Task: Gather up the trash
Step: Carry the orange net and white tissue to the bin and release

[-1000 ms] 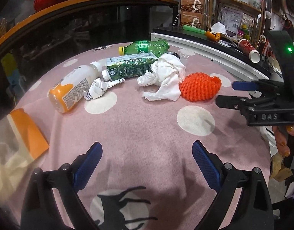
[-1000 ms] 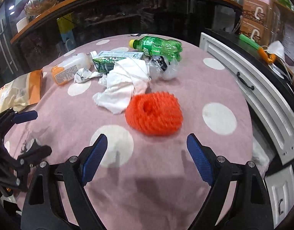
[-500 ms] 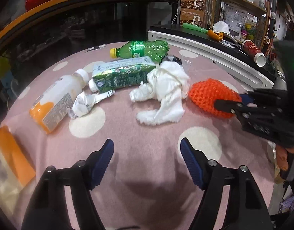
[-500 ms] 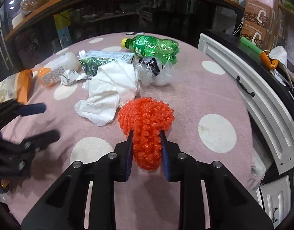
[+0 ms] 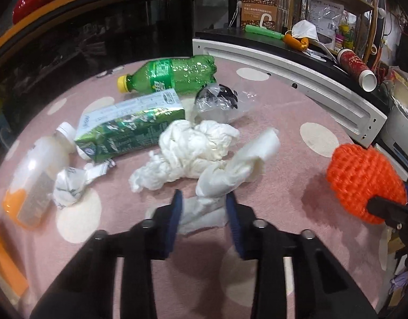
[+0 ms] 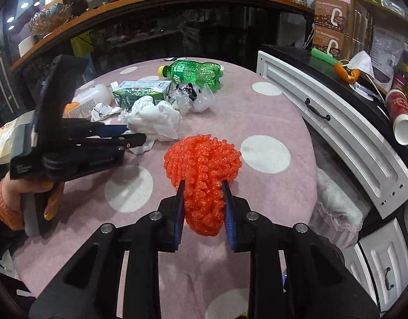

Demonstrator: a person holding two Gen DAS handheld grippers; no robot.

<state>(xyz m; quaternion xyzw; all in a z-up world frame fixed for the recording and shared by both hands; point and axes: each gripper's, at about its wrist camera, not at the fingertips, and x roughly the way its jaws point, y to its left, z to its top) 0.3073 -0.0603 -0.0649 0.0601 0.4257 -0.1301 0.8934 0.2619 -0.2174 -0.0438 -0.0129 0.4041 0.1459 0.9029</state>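
Left wrist view: my left fingers (image 5: 204, 210), which have just been closing, pinch the near tail of a crumpled white tissue (image 5: 198, 154) lying on the pink, white-dotted worktop (image 5: 278, 186). Just beyond the tissue lie a green drink carton (image 5: 129, 130), its print too small to read, and a crumpled clear wrapper (image 5: 219, 101); farther back is a green plastic bottle (image 5: 169, 75) with a yellow cap, label unreadable. To the left sit a white bottle (image 5: 36, 170) with an orange band and a small wad of paper (image 5: 69, 184). On the far shelf, brown boxes (image 5: 259, 13) carry a large white "C".

In the right wrist view, my right fingers (image 6: 205, 210) stand narrow, clamped on an orange foam net (image 6: 204, 164) held above the worktop. A hand (image 6: 31, 194) in an orange cuff grips the left tool.
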